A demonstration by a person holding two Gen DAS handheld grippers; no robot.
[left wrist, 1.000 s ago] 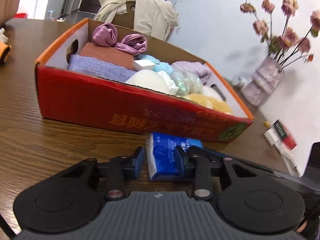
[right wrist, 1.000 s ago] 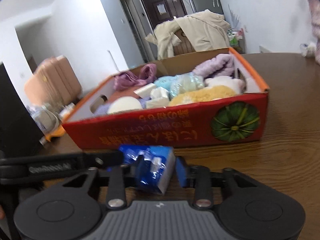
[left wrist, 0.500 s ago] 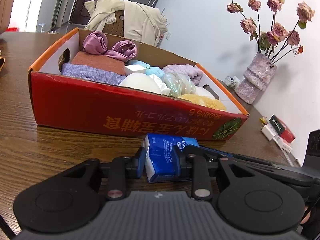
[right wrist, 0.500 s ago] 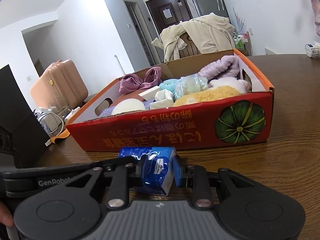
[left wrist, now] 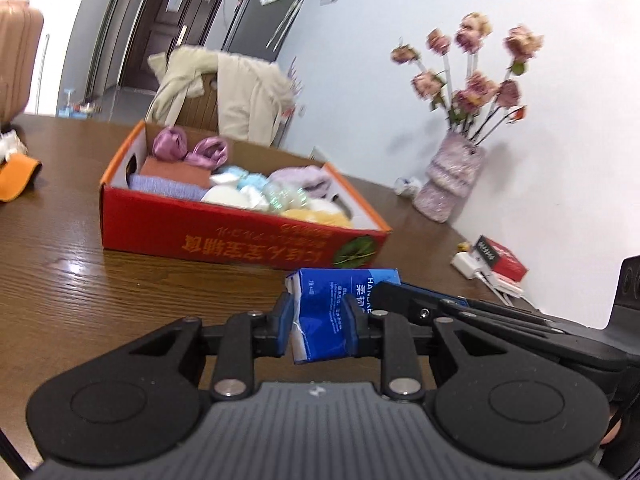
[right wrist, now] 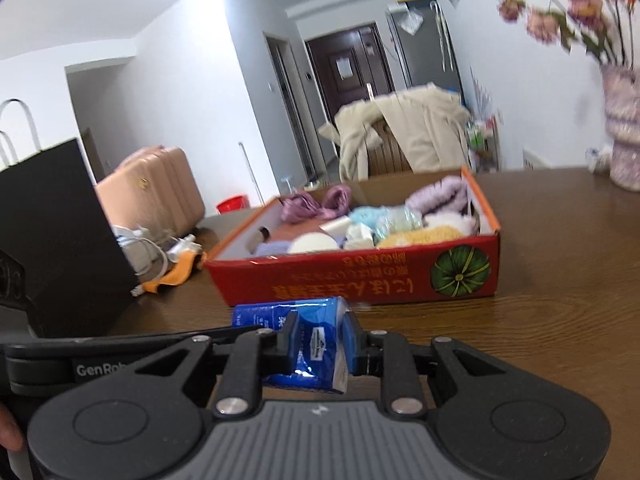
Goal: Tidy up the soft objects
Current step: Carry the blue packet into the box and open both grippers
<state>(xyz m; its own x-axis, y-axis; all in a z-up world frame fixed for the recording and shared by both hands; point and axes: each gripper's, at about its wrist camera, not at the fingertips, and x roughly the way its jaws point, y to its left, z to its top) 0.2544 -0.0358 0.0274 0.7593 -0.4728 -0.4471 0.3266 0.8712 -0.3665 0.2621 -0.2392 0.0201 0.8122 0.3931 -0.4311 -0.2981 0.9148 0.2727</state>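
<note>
Left wrist view first: the left gripper is clamped on one end of a blue plastic-wrapped tissue pack at lower centre, its jaws having just squeezed in tighter. The red cardboard box of soft things sits mid-frame on the brown wooden table, well apart from the pack (pink flower vase at right).

Right wrist view: the right gripper pinches the same pack, jaws just narrowed too, the box right of centre.
</note>
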